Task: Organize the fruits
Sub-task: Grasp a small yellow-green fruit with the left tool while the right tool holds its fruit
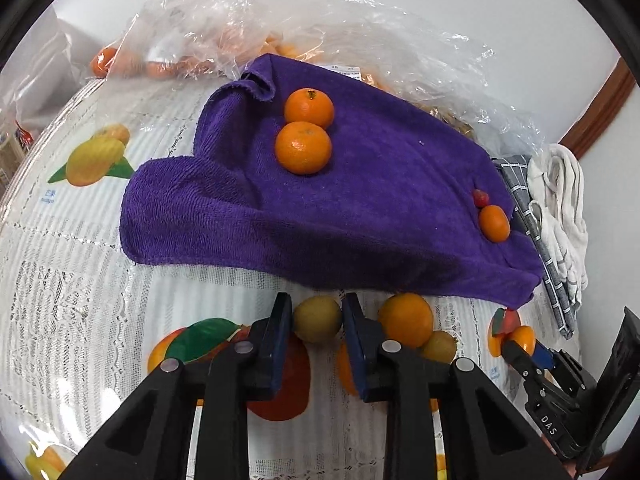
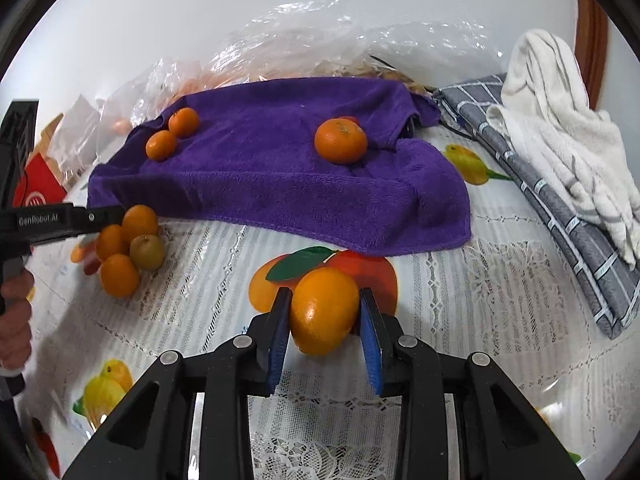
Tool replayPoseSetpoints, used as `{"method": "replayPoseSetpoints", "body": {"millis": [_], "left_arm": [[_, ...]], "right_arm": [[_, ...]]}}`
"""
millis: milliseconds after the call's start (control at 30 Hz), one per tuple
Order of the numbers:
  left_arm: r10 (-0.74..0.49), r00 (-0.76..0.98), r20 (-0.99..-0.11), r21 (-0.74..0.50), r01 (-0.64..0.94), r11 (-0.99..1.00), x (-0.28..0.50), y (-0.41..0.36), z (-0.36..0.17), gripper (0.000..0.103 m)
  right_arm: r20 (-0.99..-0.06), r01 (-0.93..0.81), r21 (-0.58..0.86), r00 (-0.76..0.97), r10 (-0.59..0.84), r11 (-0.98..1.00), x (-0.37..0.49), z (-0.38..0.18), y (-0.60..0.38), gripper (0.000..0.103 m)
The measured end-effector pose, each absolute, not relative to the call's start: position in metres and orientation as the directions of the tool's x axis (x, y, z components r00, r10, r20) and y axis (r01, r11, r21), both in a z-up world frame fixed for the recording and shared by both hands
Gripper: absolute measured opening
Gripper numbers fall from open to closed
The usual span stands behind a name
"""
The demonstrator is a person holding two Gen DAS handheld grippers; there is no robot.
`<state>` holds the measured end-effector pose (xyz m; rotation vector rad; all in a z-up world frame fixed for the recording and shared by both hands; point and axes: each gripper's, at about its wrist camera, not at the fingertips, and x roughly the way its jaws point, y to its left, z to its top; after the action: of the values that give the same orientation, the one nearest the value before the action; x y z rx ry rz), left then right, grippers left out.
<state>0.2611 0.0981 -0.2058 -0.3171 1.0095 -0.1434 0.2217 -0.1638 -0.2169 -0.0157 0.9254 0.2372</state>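
A purple towel (image 1: 360, 200) (image 2: 280, 168) lies on the table with two mandarins (image 1: 304, 128) (image 2: 172, 132) at its far left and one mandarin (image 1: 495, 223) (image 2: 340, 141) at its right. My left gripper (image 1: 317, 320) has its jaws around a yellow-green fruit (image 1: 317, 319) (image 2: 147, 251) in a cluster with an orange (image 1: 406, 320) by the towel's front edge. My right gripper (image 2: 325, 312) is shut on an orange (image 2: 324, 310) just above the tablecloth; it also shows in the left wrist view (image 1: 524, 340).
A clear plastic bag with more oranges (image 1: 192, 56) lies behind the towel. A grey checked cloth (image 2: 560, 220) and a white towel (image 2: 560, 140) lie at the right. A red box (image 2: 38, 188) stands far left. The lace tablecloth (image 2: 480, 300) has printed fruit.
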Motion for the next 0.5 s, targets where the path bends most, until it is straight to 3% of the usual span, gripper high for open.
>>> {"method": "replayPoseSetpoints", "body": {"millis": [500], "left_arm": [[-0.255,0.579,-0.775,-0.328,-0.024,0.944,0.243,0.115,-0.178,0.025]], "right_arm": [[-0.772,-0.169,0.125,0.603,0.203,0.978,0.219,-0.202,-0.178,0.032]]}}
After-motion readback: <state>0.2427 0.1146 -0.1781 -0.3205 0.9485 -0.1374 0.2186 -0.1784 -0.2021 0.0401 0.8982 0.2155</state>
